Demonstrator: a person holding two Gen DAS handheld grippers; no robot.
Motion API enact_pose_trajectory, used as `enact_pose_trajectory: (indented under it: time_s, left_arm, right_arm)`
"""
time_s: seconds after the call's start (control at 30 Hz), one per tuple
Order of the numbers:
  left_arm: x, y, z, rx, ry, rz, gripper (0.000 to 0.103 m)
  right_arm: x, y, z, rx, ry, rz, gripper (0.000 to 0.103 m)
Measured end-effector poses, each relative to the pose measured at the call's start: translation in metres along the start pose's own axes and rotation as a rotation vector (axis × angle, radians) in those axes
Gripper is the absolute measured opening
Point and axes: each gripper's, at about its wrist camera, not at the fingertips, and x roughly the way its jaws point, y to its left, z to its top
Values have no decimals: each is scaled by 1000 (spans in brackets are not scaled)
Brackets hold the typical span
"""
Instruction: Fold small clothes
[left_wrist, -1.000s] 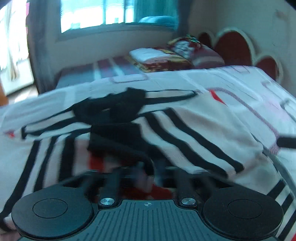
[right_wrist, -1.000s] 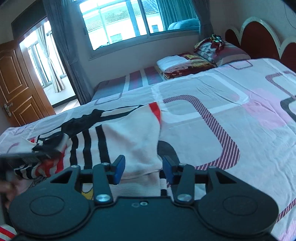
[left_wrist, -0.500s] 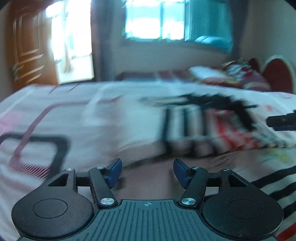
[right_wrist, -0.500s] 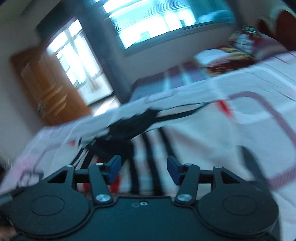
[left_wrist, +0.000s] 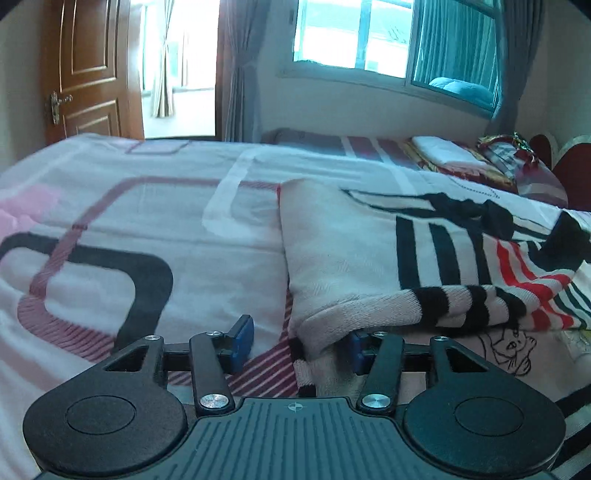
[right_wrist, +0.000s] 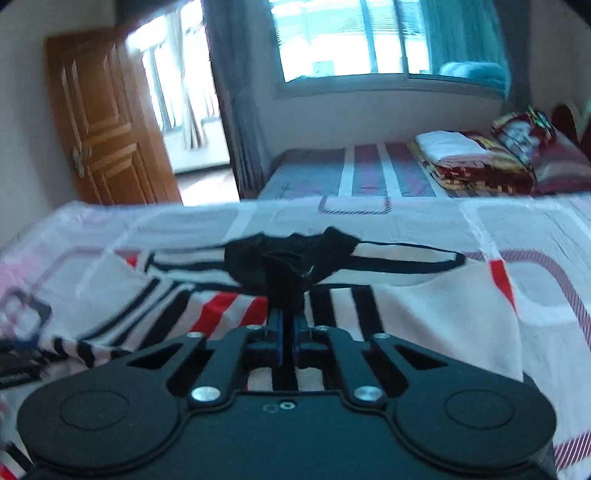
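Observation:
A small white garment (left_wrist: 369, 251) with black and red stripes lies on the bed, partly folded over itself. My left gripper (left_wrist: 299, 341) is open at its near left corner, and the folded edge lies between its jaws. In the right wrist view the same garment (right_wrist: 424, 306) spreads across the bed with black trim (right_wrist: 291, 254) bunched at its far edge. My right gripper (right_wrist: 288, 332) is shut on a strip of that black trim, which runs up from the closed jaws.
The bed sheet (left_wrist: 129, 229) is white with pink and black rounded shapes. A second bed (right_wrist: 351, 173) with folded blankets (right_wrist: 472, 162) stands behind. A wooden door (right_wrist: 107, 122) is at the left, a window (right_wrist: 369, 40) beyond.
My left gripper has swung to the garment's left corner and opened. My right gripper has moved to the garment's middle and shut on the black trim.

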Motion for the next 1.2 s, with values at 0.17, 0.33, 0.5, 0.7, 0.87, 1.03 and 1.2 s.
enact_pose_trajectory:
  time_s: [0.17,0.33,0.5,0.7,0.87,1.03,1.2]
  left_arm:
    - [3,1,-6,17,9,-16,52]
    - [4,7,-1,15,33,-46,52]
    - [6,6,3,30,43,-46,52]
    - [4,8,4,4,32,-59,44]
    - [8,7,1,5,41,-58,44]
    - [11,7,4,33,55,-63,46]
    - [-21,16,1,97,29,-53,51]
  right_arm:
    - [3,-54,-26,238,76,31,18]
    - [1,-76,-31,401,28,109,57]
    - [27,-66,-32,336,93,167,19]
    - [-2,-42,-21,230,23,116,2]
    - [-22,-44,-27,194,25,71,2]
    - [-5,-62,-45,259,89,42,1]
    - [-28,-57,-38,241,12,62,13]
